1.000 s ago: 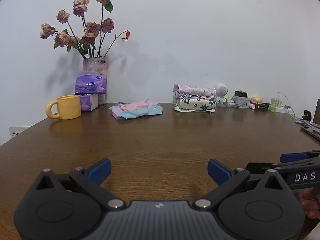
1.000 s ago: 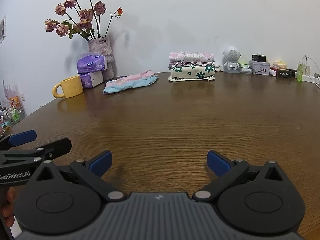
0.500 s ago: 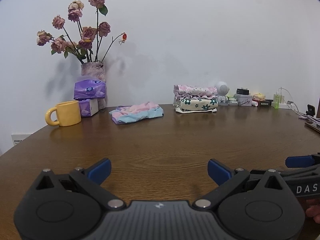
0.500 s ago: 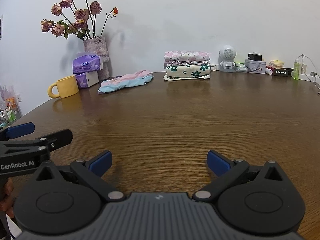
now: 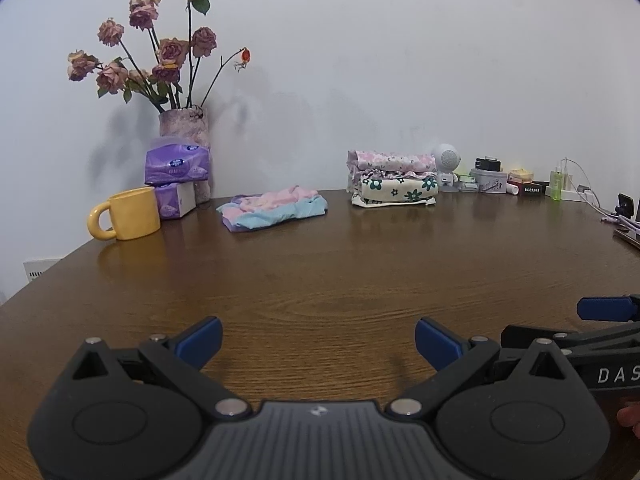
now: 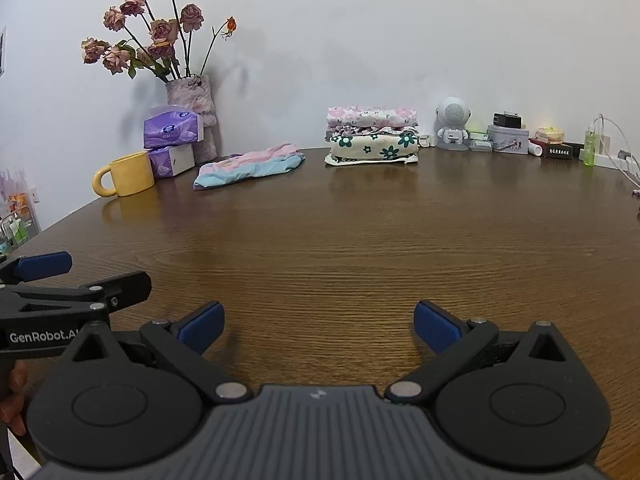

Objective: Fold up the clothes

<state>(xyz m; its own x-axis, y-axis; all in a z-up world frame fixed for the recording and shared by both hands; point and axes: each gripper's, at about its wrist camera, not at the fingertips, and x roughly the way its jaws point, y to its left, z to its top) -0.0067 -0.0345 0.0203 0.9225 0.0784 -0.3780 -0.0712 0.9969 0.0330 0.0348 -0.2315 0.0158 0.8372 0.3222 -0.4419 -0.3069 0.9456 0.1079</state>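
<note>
**Both claws wide open over a bare stretch of table, clothes at the far edge**

We see the left gripper (image 5: 318,338) held low over the wooden table (image 5: 340,280), its two blue-tipped fingers (image 5: 200,340) spread far apart with nothing between them. The right gripper (image 6: 318,326) sits the same way, jaws wide and gripping nothing, just above the tabletop. Each claw shows up at the edge of the other's view, so they are side by side and close to one another.

The clothes lie well away from both claws, toward the wall. A loose pink and light-blue garment (image 5: 274,208) lies rumpled on the table, only partly flattened. To its right stands a neat stack of folded clothes (image 5: 392,180): a cream piece with dark green flowers at the bottom and pink floral pieces on top.

Left of the loose garment we find a yellow mug (image 5: 128,214) with its handle turned to the left, and behind it two purple tissue packs (image 5: 176,176), one on top of the other. A vase of dried roses (image 5: 182,92) stands against the wall just behind the tissues. Right of the folded stack sits a small white robot-shaped figure (image 6: 452,124), then a row of small boxes and a green bottle (image 6: 588,146); the labels there are too small for us to read.

At the outer edge of each view a bit of a hand (image 6: 14,396) shows, most likely holding the other claw's handle.
</note>
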